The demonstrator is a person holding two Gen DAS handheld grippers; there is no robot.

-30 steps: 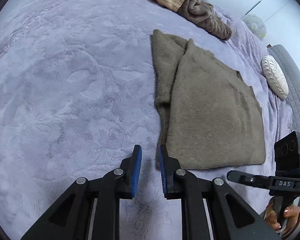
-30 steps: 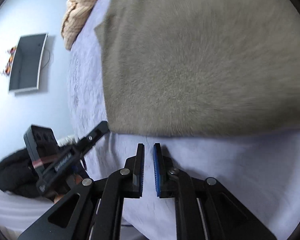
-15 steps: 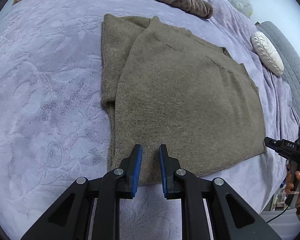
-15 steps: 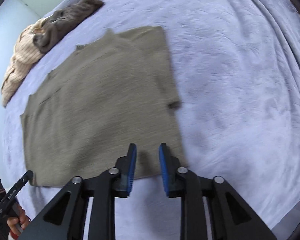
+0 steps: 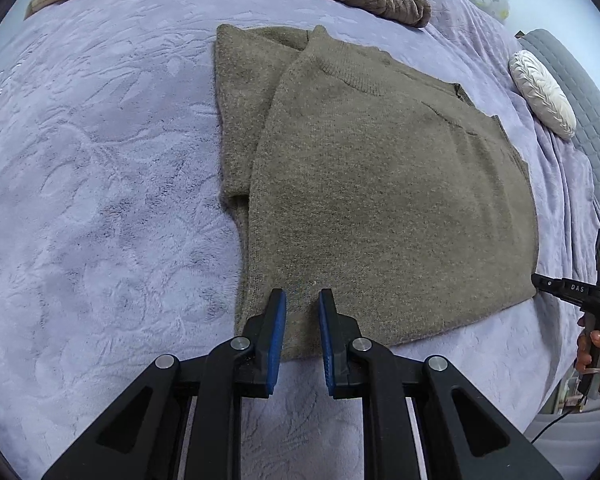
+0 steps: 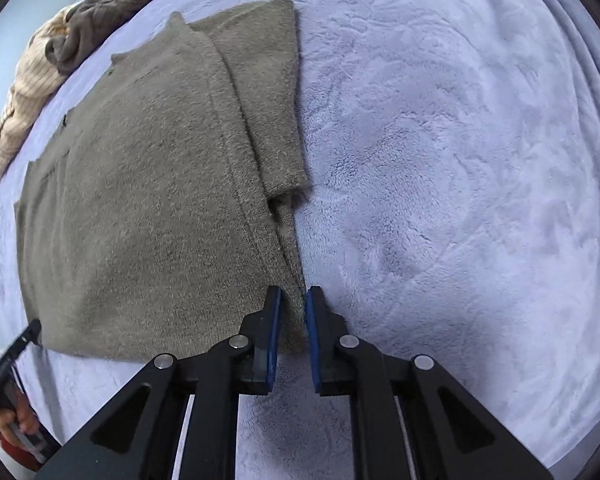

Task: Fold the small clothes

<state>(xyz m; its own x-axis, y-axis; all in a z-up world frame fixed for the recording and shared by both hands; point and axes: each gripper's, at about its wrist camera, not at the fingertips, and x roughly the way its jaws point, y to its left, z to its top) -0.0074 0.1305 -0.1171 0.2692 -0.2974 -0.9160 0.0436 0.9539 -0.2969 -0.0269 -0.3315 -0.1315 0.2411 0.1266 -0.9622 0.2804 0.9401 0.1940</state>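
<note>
Left wrist view: left hand-held gripper [image 5: 302,320] narrow, empty, over sweater [image 5: 380,184] hem on bed [image 5: 100,160]. Right hand-held gripper [image 6: 293,320] closing around hem corner. Pinch both layers evenly before lifting.

place: home bedroom | signs: lilac plush bedspread [image 5: 100,200], white cushion [image 5: 542,98], grey padded headboard [image 5: 588,112]

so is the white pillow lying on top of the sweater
No, the white pillow lies off beside the sweater, with bare blanket between them.
</note>
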